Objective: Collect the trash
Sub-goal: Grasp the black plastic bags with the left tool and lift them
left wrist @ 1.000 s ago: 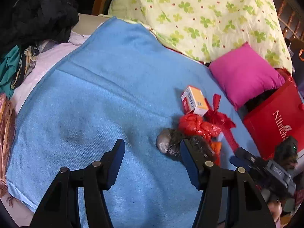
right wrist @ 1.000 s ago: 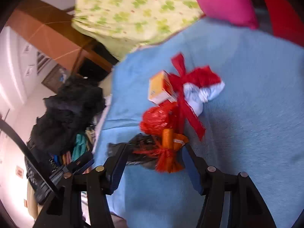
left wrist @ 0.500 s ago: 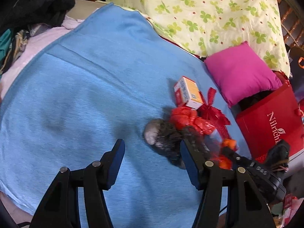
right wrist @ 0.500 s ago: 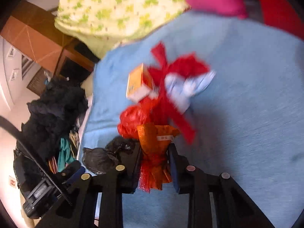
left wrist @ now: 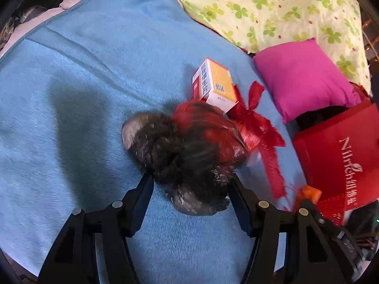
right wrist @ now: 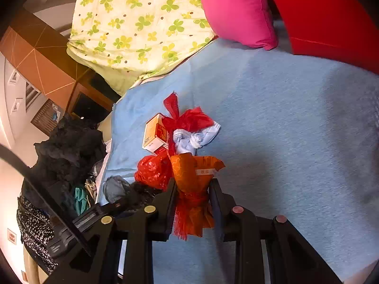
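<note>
A pile of trash lies on the blue blanket (left wrist: 83, 82): a crumpled black plastic bag (left wrist: 175, 156), a red crumpled bag (left wrist: 208, 127), an orange and white small box (left wrist: 215, 82) and a red ribbon (left wrist: 258, 127). My left gripper (left wrist: 189, 187) is open, its jaws on either side of the black bag. My right gripper (right wrist: 193, 189) is shut on an orange wrapper with red mesh (right wrist: 193, 189) and holds it just above the blanket (right wrist: 296, 130). Beyond it lie the red bag (right wrist: 154, 170), the box (right wrist: 154, 135) and a crumpled pale blue mask (right wrist: 194, 139).
A pink cushion (left wrist: 303, 75) and a yellow clover-print quilt (left wrist: 272, 7) lie at the back. A red paper bag (left wrist: 341, 151) stands at the right of the bed. Dark clothes (right wrist: 68, 142) are heaped beyond the bed's left edge.
My right gripper has shut on the orange wrapper and lifted it off the pile. My left gripper has moved forward, so the black bag now sits between its open jaws.
</note>
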A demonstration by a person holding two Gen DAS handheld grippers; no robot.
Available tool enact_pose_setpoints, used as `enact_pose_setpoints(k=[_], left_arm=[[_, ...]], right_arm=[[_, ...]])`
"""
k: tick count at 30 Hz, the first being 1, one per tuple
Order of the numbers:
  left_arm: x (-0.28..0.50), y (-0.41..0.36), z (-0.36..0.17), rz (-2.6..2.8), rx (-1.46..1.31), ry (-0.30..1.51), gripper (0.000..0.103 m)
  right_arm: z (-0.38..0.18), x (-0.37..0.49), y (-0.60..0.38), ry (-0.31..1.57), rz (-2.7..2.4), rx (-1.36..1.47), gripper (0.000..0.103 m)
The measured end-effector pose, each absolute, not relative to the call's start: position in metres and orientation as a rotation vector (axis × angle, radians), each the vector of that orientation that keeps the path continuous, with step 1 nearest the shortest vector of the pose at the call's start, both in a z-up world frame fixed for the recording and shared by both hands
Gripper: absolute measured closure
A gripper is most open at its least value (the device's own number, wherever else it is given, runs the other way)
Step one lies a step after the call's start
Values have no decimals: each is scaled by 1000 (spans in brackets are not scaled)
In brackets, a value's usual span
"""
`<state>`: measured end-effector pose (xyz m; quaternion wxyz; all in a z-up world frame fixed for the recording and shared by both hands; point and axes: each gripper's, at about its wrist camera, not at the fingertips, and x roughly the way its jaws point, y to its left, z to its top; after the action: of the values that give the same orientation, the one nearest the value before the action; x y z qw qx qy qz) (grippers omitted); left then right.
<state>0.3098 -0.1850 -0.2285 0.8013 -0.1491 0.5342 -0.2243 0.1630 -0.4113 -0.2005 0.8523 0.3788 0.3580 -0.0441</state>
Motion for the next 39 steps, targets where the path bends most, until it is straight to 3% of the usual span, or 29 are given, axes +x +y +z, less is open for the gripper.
enact_pose_setpoints(k=[1,3,7,24,39], left_arm=[[310,-187,-233,-473,-320,1149,43],[311,-189,-240,-473,-331,1152,60],[307,-180,-236,-467,-354,1117,74],[230,-155,-127,-336,74,665,75],[208,-183,-111,-317,225,571,75]], right_arm=[[-200,162,-413,749,-96,795,74],[-197,158,-416,738,-101,790,74],[-187,151,-420,702,-97,776,74],[-128,130,-360,436,-14,525,74],[-125,125,-353,431,-38,458,74]])
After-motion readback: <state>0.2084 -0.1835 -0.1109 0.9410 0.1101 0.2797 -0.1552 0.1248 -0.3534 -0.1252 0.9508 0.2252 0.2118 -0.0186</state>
